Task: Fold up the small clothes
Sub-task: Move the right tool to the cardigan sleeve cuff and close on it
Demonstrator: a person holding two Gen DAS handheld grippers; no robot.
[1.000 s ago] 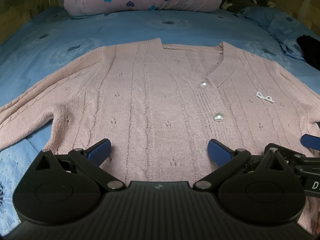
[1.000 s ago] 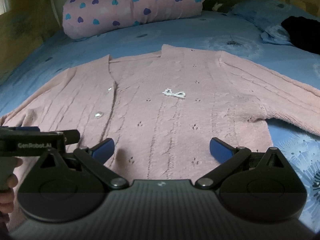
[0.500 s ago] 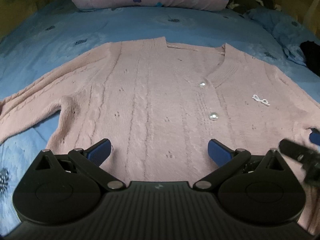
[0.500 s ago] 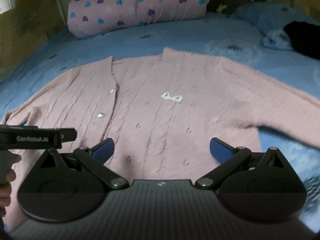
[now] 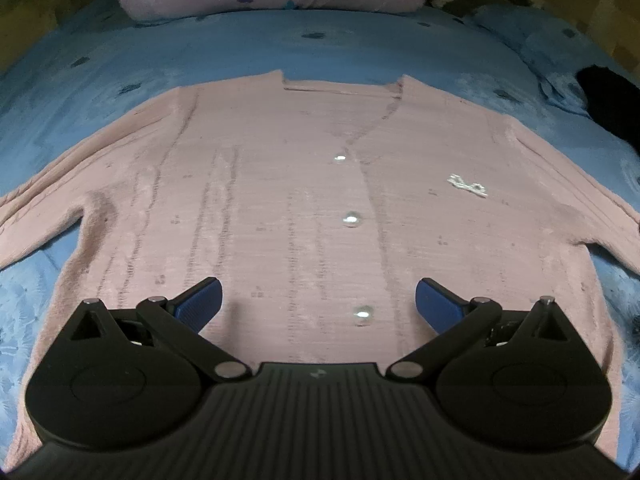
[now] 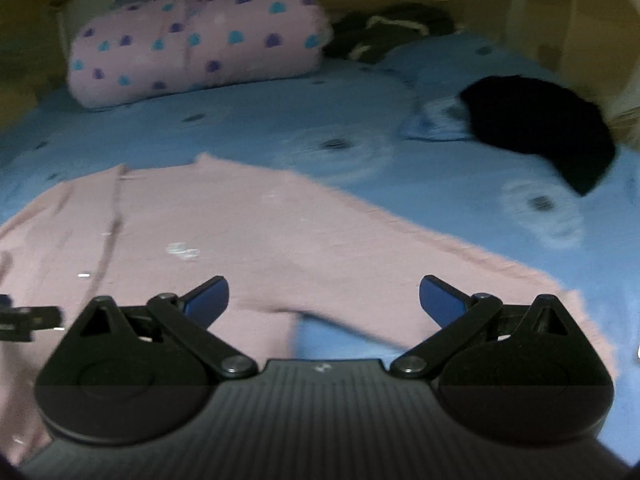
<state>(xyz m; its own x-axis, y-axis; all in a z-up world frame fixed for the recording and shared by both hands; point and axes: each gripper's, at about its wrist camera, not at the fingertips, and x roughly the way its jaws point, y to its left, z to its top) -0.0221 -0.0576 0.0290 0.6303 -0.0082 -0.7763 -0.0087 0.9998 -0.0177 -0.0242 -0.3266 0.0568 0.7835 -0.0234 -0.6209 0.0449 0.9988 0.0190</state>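
While the pink cardigan (image 5: 280, 208) lies flat and face up on the blue bedsheet (image 5: 240, 52), buttoned down the middle with both sleeves spread out to the sides, I judge that I am at the very start of the fold: nothing has been turned over yet. My left gripper (image 5: 316, 300) hangs over the lower front of the body, just beside the bottom pearl button (image 5: 362, 315), its jaws spread wide and gripping nothing. My right gripper (image 6: 324, 298) is likewise wide open and empty, pointed at the right sleeve (image 6: 460, 264), which runs outward across the sheet; this view is blurred, so I cannot tell whether its fingers touch the knit or hover above it.

The next move, as I see it, is to take that sleeve near its cuff end, pinch only the sleeve and not the sheet below, and carry it across the chest so that it lies straight on the body. The knit looks soft and loose, so I expect it to sag and drag; a low, steady carry should keep the body from shifting. The left sleeve (image 5: 48, 216) would follow the same way.
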